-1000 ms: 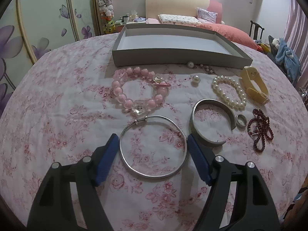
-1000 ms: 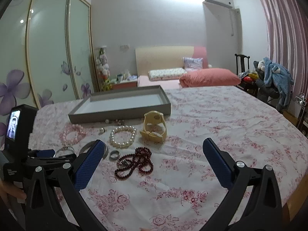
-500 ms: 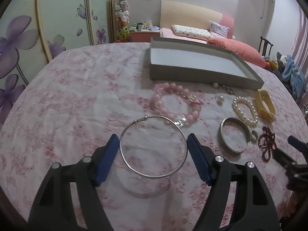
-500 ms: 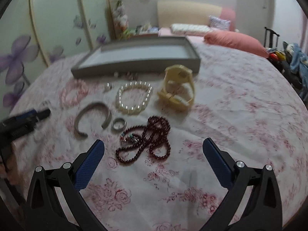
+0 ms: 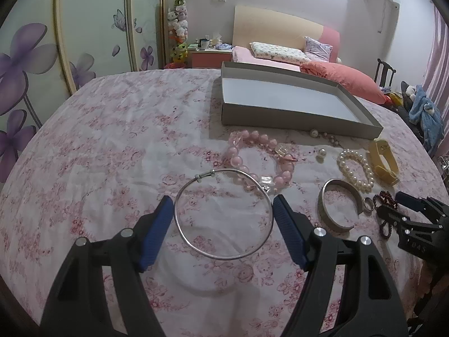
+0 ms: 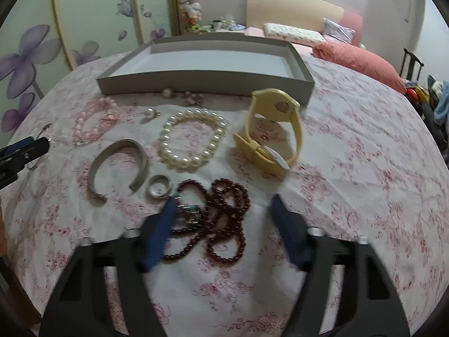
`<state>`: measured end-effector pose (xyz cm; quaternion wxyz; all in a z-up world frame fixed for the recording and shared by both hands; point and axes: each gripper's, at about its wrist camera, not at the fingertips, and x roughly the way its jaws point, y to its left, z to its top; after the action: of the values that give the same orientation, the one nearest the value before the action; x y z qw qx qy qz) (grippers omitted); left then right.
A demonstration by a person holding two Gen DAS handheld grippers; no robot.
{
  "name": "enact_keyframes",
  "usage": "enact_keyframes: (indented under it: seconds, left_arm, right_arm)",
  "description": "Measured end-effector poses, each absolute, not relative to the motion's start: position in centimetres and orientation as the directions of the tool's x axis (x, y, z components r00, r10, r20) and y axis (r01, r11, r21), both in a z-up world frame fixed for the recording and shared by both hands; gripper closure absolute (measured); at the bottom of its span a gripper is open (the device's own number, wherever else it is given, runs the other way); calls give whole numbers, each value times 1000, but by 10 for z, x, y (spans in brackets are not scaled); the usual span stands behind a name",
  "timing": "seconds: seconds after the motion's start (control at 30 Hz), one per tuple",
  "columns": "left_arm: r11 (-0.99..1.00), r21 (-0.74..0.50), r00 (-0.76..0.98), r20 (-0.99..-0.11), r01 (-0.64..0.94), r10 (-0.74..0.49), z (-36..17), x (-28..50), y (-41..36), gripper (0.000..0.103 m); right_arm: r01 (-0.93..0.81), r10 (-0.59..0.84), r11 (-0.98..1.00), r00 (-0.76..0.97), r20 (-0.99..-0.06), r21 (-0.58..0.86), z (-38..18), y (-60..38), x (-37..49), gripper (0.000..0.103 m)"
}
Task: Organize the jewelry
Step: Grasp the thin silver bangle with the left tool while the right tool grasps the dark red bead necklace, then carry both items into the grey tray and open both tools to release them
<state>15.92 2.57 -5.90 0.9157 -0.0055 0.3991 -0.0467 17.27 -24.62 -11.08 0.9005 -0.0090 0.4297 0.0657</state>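
Observation:
My left gripper (image 5: 221, 198) is shut on a thin silver hoop bangle (image 5: 206, 174), held just above the flowered cloth with its shadow below. My right gripper (image 6: 224, 199) points down at a dark red bead strand (image 6: 224, 224). Its jaws are closing with the strand between them. The left pad touches the beads, while the right pad stands apart from them. At the back is an empty grey tray (image 6: 196, 85). In front of it lie a pearl bracelet (image 6: 179, 163), a yellow watch (image 6: 269, 106), a silver cuff (image 6: 95, 168), a ring (image 6: 160, 189) and a pink bead bracelet (image 5: 238, 163).
Small pearl earrings (image 6: 150, 113) lie near the tray's front wall. The round table's cloth drops off at the edges. A bed (image 5: 336, 73) and a chair piled with clothes (image 5: 423, 112) stand behind, and sliding doors (image 5: 42, 56) stand on the left.
The left gripper has lifted the silver hoop off the cloth and carried it leftward. The right gripper has tipped down over the red beads, and its jaws have narrowed.

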Motion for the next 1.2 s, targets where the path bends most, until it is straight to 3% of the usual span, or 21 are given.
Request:
enact_keyframes:
  seconds: [0.03,0.07,0.1,0.23,0.27,0.7,1.2]
  left_arm:
    - [996,-47,677,-731,81,-89,-59,159,25,32]
    - [996,-47,676,-731,82,-90,-60,159,25,32]
    - [996,-47,675,-732,82,-90,-60,160,24,32]
    - [995,-47,674,-733,84,-92,-60,159,23,32]
    - [995,-48,675,-732,84,-92,-60,159,23,32]
    - [995,-46,756,-647,93,-101,-37,141,21,32]
    - [996,30,886,-458,89,-65,5,111,2,32]
  right_arm:
    - [-133,117,990,625,-772,43,-110,-246,172,65]
    - [-135,124,990,626,-770,49,-110,-246,172,80]
    - [-135,128,989,625,-770,55,-110,-248,172,86]
    - [-128,144,989,633,-761,81,-109,-253,169,89]
    - [-128,148,988,642,-753,85,-108,-254,168,94]
    - [-70,162,984,750,-642,166,-80,-275,148,95]
    - [-76,128,986,916,-380,148,-6,-279,121,95]
